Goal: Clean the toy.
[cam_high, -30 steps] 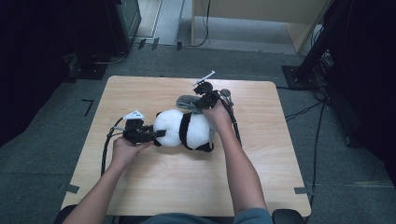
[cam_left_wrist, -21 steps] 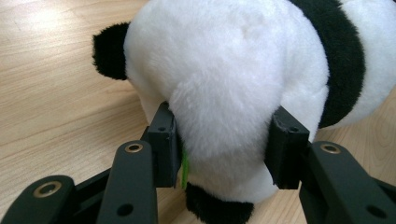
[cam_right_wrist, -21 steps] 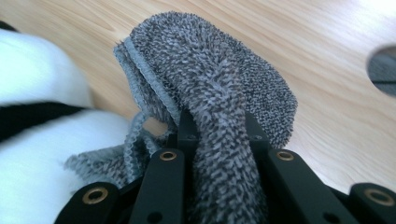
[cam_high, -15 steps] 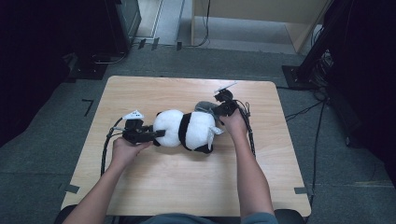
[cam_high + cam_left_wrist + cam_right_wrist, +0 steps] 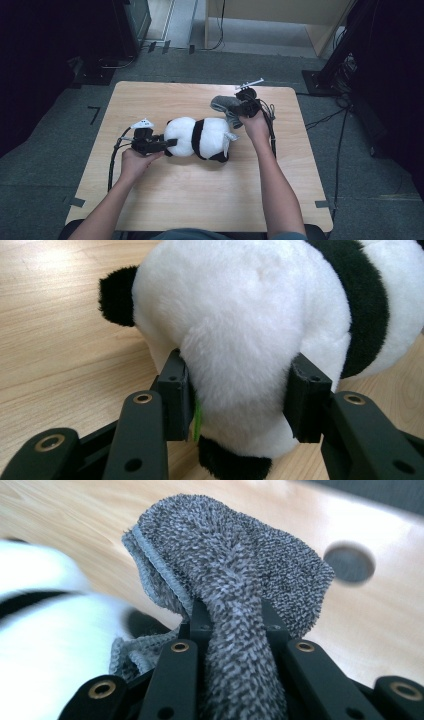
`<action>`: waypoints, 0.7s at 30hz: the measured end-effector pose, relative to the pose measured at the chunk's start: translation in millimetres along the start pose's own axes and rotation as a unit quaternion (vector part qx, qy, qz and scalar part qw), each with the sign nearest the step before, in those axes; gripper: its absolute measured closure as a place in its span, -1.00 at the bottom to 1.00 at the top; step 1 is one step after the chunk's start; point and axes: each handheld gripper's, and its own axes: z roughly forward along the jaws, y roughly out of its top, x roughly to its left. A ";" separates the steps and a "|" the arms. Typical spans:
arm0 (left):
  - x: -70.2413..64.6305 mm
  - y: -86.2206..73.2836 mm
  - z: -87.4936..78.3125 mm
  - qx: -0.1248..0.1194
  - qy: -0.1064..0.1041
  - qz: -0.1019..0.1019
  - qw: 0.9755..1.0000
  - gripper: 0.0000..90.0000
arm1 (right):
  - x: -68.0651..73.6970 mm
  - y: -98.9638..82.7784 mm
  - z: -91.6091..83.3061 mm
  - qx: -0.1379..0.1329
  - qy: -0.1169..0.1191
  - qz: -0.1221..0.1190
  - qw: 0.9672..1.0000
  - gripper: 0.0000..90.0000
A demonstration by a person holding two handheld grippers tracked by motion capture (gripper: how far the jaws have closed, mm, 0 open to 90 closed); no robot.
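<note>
A black and white plush panda (image 5: 200, 138) lies on its side in the middle of the wooden table (image 5: 175, 200). My left gripper (image 5: 167, 143) is shut on the panda's left end; in the left gripper view both pads press into the white fur (image 5: 240, 355). My right gripper (image 5: 234, 107) is above the table's far right part, past the panda's right end, and is shut on a grey terry cloth (image 5: 223, 104). The right gripper view has the cloth (image 5: 235, 580) bunched between the jaws and hanging over them, with the panda (image 5: 45, 630) blurred at the left.
A round hole (image 5: 349, 562) is in the tabletop near the far edge. Cables (image 5: 114, 160) trail from both grippers over the table. Dark furniture and stands (image 5: 350, 55) surround the table on the grey floor.
My right gripper has carried the grey cloth rightward and a little up, away from above the panda's back end toward the table's far right. The left gripper and panda have stayed put.
</note>
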 end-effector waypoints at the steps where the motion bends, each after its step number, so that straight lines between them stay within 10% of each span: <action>1: -0.1 0.0 0.0 0.000 0.000 0.000 1.000 0.18 | 5.6 4.4 -3.5 -0.004 0.004 -0.006 1.000 0.70; 21: -5.3 1.2 -1.0 -0.001 0.016 0.010 1.000 0.18 | 153.9 28.4 23.6 0.002 0.096 -0.120 0.988 0.69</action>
